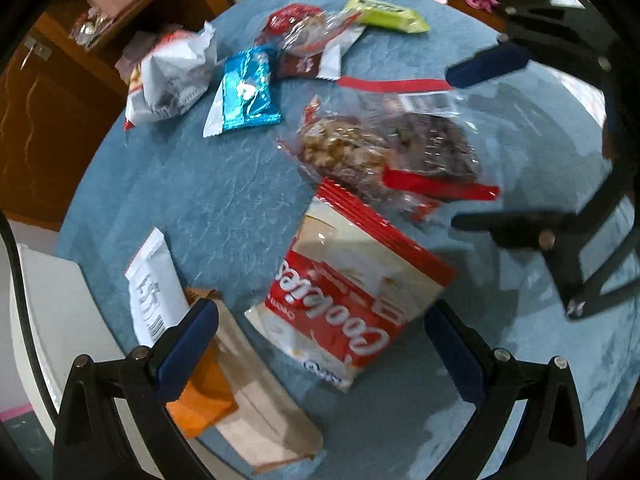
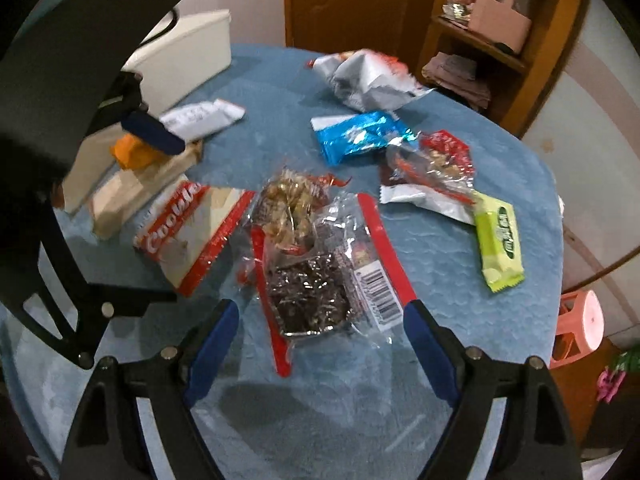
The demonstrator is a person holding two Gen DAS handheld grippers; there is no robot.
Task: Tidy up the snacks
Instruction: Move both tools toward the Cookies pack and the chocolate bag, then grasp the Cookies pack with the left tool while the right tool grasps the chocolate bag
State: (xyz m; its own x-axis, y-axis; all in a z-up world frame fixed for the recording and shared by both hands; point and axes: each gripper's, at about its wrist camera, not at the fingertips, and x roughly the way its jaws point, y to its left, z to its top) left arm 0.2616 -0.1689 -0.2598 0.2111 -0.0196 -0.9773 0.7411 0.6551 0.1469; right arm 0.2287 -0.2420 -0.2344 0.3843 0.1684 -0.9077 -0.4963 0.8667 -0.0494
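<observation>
Right wrist view has the right gripper [image 2: 320,344] spread wide with nothing in it, hanging over a clear bag of nuts and dark sweets [image 2: 308,256] mid-table, cookies pack [image 2: 192,232] to its left. White bin [image 2: 188,52] sits at the far left table edge, can't see inside it. Left gripper [image 1: 320,344] is wide open and empty too, with bare blue tablecloth [image 2: 320,412] nearest the grippers.
</observation>
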